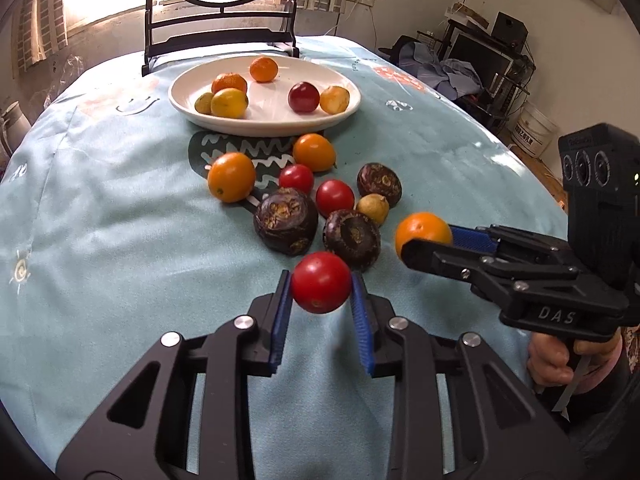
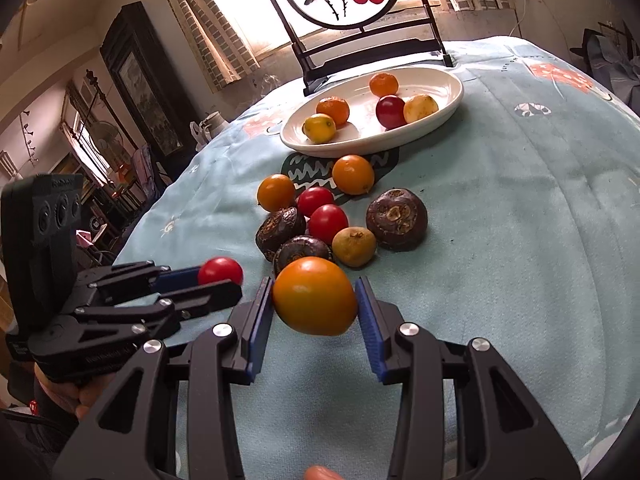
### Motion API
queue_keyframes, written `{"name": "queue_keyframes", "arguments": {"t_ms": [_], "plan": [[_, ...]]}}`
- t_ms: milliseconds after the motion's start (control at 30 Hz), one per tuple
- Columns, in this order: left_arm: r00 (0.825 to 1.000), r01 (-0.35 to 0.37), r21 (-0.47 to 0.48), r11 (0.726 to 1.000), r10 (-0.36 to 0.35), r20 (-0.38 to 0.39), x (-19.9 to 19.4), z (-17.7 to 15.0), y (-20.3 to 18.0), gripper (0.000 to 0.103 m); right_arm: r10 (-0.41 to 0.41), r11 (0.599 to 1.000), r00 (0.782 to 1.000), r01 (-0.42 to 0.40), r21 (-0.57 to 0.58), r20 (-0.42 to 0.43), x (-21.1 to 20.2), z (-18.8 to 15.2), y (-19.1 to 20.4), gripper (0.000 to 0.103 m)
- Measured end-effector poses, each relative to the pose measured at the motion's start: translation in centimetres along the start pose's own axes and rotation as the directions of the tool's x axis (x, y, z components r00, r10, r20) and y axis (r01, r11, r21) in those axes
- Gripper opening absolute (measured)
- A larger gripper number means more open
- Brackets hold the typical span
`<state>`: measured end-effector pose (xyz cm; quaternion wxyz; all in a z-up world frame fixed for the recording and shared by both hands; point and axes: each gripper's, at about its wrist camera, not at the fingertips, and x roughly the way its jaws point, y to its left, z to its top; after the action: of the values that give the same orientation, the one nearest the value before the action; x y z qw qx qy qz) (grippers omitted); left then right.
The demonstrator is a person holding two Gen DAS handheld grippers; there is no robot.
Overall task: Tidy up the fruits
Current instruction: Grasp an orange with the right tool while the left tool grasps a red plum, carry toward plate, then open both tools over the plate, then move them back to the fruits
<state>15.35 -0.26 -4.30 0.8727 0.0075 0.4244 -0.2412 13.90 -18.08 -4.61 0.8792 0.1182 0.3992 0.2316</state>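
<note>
- So, my left gripper (image 1: 321, 285) pinched a red tomato (image 1: 321, 282) between its blue pads (image 1: 279, 320), a little above the cloth (image 1: 120, 240), so I think it was ready to be carried.
- My right gripper (image 2: 315, 300) pinched an orange fruit (image 2: 315, 295) the same way, just off the cloth.
- Both grippers sat side by side at the near end of the pile, each with one fruit, so two could go at once.
- I held each fruit by its sides near the pad tips, I think so it would not get squashed.
- Far back, the white plate (image 1: 192, 114) already had some fruit in it, so that looked like the place to put them.
- More fruit lay on the cloth between the grippers and the plate: orange ones, red tomatoes, a small yellow one (image 1: 373, 209) and three dark bumpy ones (image 1: 286, 220).
- I could not tell what the dark bumpy ones were.
- From the left camera, the right gripper covered part of the orange fruit.
- From the right camera, one dark fruit sat half hidden behind the orange fruit.
- A stand (image 1: 220, 36) behind the plate was cut off at the top.
- Only bits of the person's hands showed under the grippers.
</note>
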Motion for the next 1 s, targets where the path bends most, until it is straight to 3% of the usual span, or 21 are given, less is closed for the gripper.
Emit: {"name": "queue_keyframes", "arguments": {"t_ms": [233,467,633,800,833,867,1000], "plan": [[0.996,-0.031,-0.024,0.999,0.033,0.082,-0.4,7.2,2.2,0.029,-0.047,0.999,0.995,0.049,-0.018,0.087,-0.4,6.1,-1.0,0.042],[0.998,-0.054,-0.019,0.998,0.055,0.042,6.8,15.0,2.8,0.029,-0.156,0.988,0.979,0.154,0.026,0.129,4.7,14.8,-5.4,0.042],[0.997,-0.075,-0.004,0.997,0.075,-0.023,11.0,16.6,3.2,0.029,-0.172,0.982,0.983,0.166,0.091,0.069,8.9,17.8,-9.2,0.041],[0.993,-0.092,0.01,0.996,0.093,-0.067,13.0,16.9,3.6,0.03,-0.165,0.983,0.986,0.163,0.087,0.024,11.2,18.7,-10.3,0.042],[0.992,-0.102,0.011,0.995,0.102,-0.071,13.2,17.0,3.6,0.031,-0.165,0.983,0.986,0.163,0.081,0.017,11.4,18.7,-10.3,0.052],[0.991,-0.114,0.011,0.993,0.114,-0.068,13.2,17.1,3.6,0.046,-0.163,0.984,0.987,0.161,0.075,0.013,11.4,18.7,-10.2,0.068],[0.988,-0.155,0.01,0.988,0.155,-0.008,11.1,17.0,3.2,0.077,-0.171,0.984,0.984,0.168,0.058,0.049,9.2,18.4,-9.3,0.068]]}}
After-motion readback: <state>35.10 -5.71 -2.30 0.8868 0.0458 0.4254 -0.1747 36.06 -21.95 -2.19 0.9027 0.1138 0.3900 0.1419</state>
